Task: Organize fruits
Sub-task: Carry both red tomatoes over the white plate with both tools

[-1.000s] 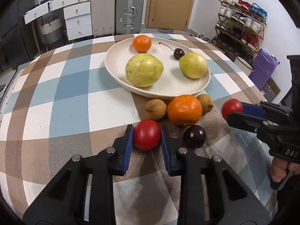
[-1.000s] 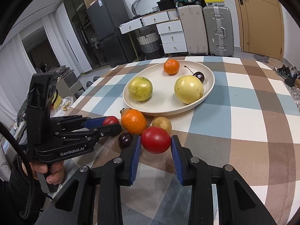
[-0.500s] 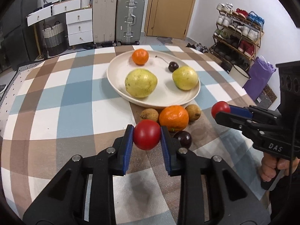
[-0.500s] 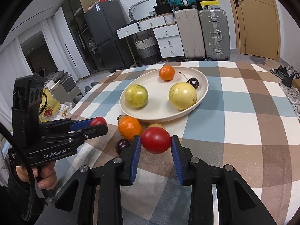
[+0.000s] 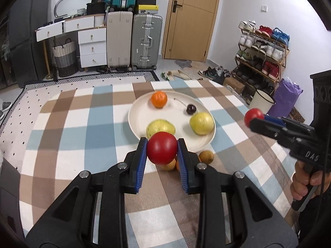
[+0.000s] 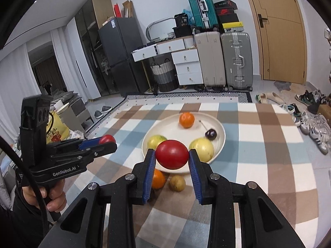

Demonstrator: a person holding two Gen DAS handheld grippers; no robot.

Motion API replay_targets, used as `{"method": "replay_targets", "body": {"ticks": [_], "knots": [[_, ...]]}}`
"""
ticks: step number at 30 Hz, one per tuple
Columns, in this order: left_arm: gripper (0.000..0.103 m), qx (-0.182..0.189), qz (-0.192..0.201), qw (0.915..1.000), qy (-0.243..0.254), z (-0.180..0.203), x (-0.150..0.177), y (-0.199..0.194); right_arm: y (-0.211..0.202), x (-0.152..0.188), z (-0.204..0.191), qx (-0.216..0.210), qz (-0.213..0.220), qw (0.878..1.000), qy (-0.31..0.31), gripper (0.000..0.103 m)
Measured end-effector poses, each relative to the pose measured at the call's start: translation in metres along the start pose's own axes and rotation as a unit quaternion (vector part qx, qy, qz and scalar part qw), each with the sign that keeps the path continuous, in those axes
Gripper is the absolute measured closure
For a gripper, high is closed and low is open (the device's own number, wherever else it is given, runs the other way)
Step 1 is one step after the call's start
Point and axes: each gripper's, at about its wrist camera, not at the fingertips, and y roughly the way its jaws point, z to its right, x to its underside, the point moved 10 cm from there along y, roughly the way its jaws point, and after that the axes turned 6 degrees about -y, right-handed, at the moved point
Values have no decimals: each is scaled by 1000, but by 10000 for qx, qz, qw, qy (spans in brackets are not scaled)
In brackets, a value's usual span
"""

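Two red fruits, one per gripper. Left gripper [image 5: 162, 150]: blue-padded fingers pinch a round, smooth, glossy red fruit [image 5: 162, 147], held in the air above the near edge of the plate [image 5: 136, 122]. Right gripper [image 6: 171, 157]: blue pads clamp a second red fruit [image 6: 171, 154], slightly wider than tall, same glossy skin with a soft highlight, also raised over the plate's near rim. Each gripper shows in the other's view from the side, its red fruit at the fingertips.

Plate: cream, round, shallow, on a checked tablecloth [image 5: 78, 124] of blue, brown and white squares. Contents, four items:
- one small orange citrus [image 5: 159, 99], dimpled skin, at the far side;
- one dark cherry [image 5: 191, 109] with a long thin stem, near the citrus, apart from it;
- one yellow-green round fruit [image 5: 201, 123], smooth and pale, at the right;
- one yellow-green round fruit [image 5: 160, 125], faintly speckled, at the near left, partly hidden behind the left gripper's load.

On the cloth, just beside the plate's near rim:
- one orange citrus [image 6: 158, 178], partly hidden by a right gripper finger;
- one small brown, dull-skinned round fruit [image 6: 176, 183], just beside that citrus;
- one more brown fruit [image 5: 206, 156], seen in the left wrist view to the right of the fingers.
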Motion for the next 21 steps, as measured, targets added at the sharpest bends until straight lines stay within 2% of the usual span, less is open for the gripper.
{"method": "replay_targets", "body": {"ticks": [9, 21], "knots": [[77, 0, 226, 9997, -7, 0, -27, -8, -11, -34, 10, 126, 68, 9997, -212, 70], [77, -75, 113, 9998, 118, -4, -40, 26, 20, -33, 13, 88, -134, 9997, -173, 70]]}}
